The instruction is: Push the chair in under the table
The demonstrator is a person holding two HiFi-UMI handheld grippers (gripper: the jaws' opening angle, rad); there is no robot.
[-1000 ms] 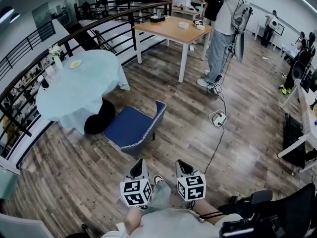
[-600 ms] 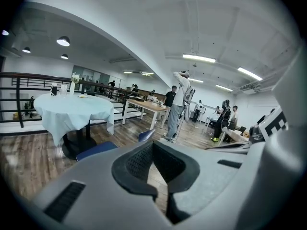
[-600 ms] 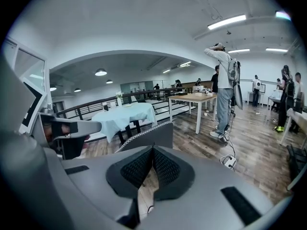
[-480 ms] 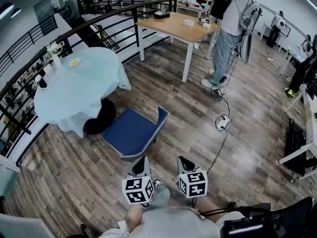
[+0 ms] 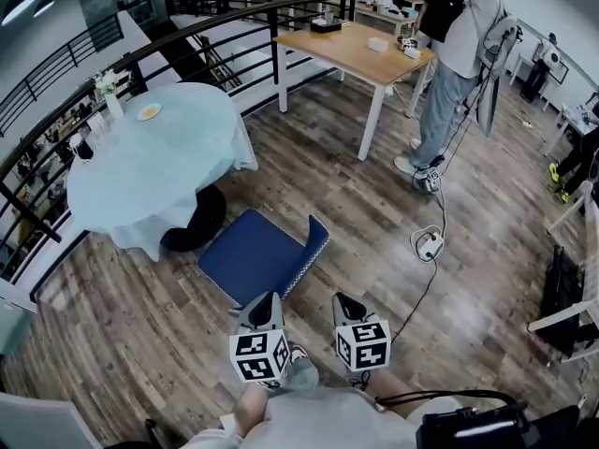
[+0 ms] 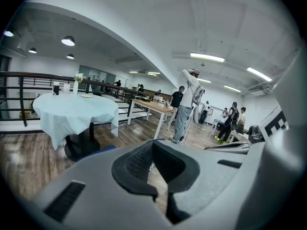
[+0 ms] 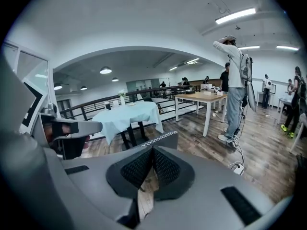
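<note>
Left gripper (image 5: 265, 301) and right gripper (image 5: 344, 301), fingers pressed together and empty, sit just below the blue chair (image 5: 255, 253) mid-frame.

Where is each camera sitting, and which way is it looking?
Head view: on the person's head, looking steeply down at the blue chair, round table, left gripper and right gripper; the person's arms show.
Left gripper view: on the left gripper, facing along its shut jaws toward the round table; the right gripper shows at the right edge.
Right gripper view: on the right gripper, facing along its shut jaws at the blue chair's back.
Shared: both gripper views show the round table, wooden table and standing person.
</note>
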